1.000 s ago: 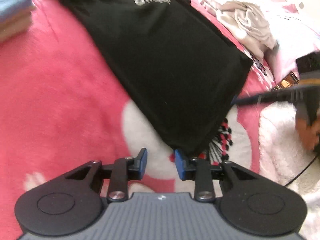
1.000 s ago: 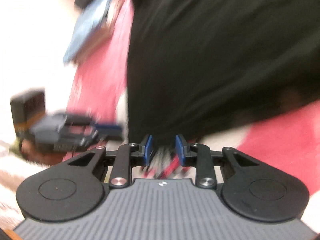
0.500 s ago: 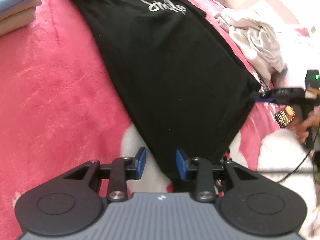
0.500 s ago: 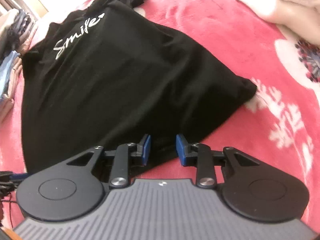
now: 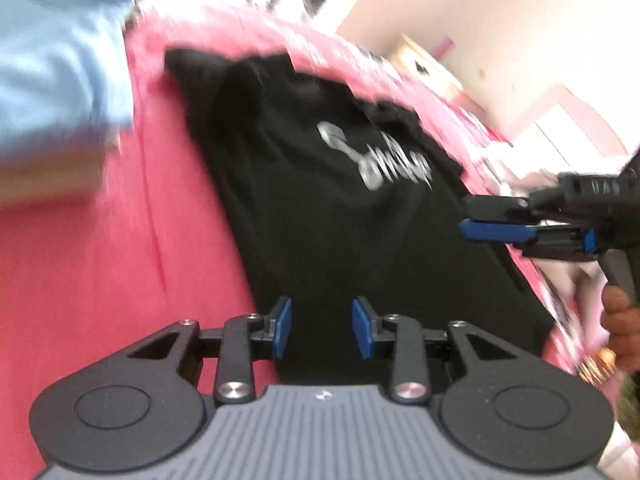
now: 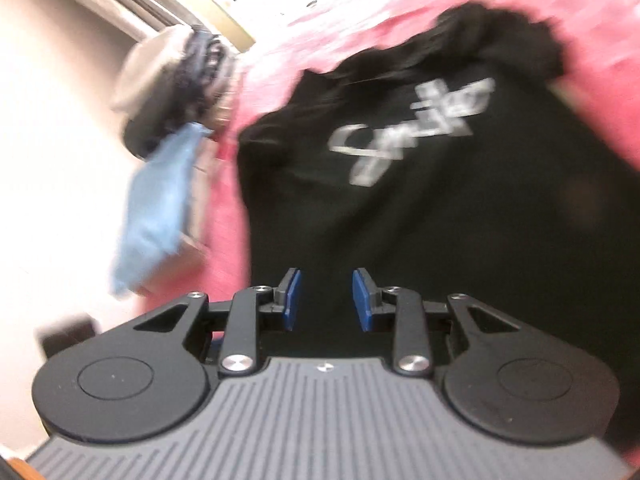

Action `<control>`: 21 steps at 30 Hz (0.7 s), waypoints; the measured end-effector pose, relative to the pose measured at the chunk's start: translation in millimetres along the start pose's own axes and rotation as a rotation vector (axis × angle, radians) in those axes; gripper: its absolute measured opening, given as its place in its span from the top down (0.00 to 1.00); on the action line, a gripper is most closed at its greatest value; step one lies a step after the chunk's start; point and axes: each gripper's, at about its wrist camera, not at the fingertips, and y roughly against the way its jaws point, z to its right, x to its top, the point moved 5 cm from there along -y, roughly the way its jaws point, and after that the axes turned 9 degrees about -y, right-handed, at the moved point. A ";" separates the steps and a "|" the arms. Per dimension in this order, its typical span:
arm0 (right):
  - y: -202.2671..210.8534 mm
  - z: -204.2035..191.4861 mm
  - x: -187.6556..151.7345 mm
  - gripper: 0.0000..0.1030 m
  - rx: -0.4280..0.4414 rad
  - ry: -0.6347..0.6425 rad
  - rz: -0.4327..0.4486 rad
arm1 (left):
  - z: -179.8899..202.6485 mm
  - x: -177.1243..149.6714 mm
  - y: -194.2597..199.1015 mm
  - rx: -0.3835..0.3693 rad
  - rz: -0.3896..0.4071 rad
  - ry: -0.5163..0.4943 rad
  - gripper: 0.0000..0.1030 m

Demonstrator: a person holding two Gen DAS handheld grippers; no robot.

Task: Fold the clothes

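Shirt beyond parted, empty jaws

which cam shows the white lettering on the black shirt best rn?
Right wrist: the white lettering sits larger and nearer centre on the black shirt, though blurred. Left wrist shows the same lettering smaller and equally smeared.

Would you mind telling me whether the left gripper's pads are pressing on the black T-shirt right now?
Cannot tell. In the blurred left wrist view the left gripper shows parted blue pads over the black T-shirt, nothing between them; their height above the cloth is unclear.
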 end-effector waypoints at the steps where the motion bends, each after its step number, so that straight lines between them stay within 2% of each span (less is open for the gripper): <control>1: -15.2 -4.7 8.4 0.70 0.014 -0.031 -0.009 | -1.9 8.3 -6.1 0.030 0.022 -0.001 0.67; 4: -60.5 -18.9 33.9 0.66 0.058 -0.123 -0.034 | -9.0 30.0 -21.8 0.161 0.094 -0.040 0.67; 6: -89.9 -26.9 52.5 0.59 0.067 -0.164 -0.039 | -11.2 42.8 -28.3 0.234 0.140 -0.079 0.65; 8: -114.0 -30.5 73.5 0.55 0.030 -0.160 -0.012 | -12.8 55.3 -34.4 0.304 0.186 -0.116 0.54; 11: -145.4 -31.9 103.3 0.53 0.009 -0.171 0.020 | -13.4 73.0 -43.3 0.401 0.246 -0.175 0.48; 17: -192.5 -37.0 149.8 0.53 -0.021 -0.154 0.051 | -0.4 94.1 -56.7 0.500 0.329 -0.289 0.36; 19: -204.5 -42.4 157.4 0.53 -0.029 -0.117 0.047 | 2.9 99.5 -59.6 0.510 0.357 -0.301 0.30; 21: -215.9 -45.4 162.2 0.53 -0.035 -0.080 0.034 | 5.2 105.2 -69.1 0.520 0.362 -0.317 0.30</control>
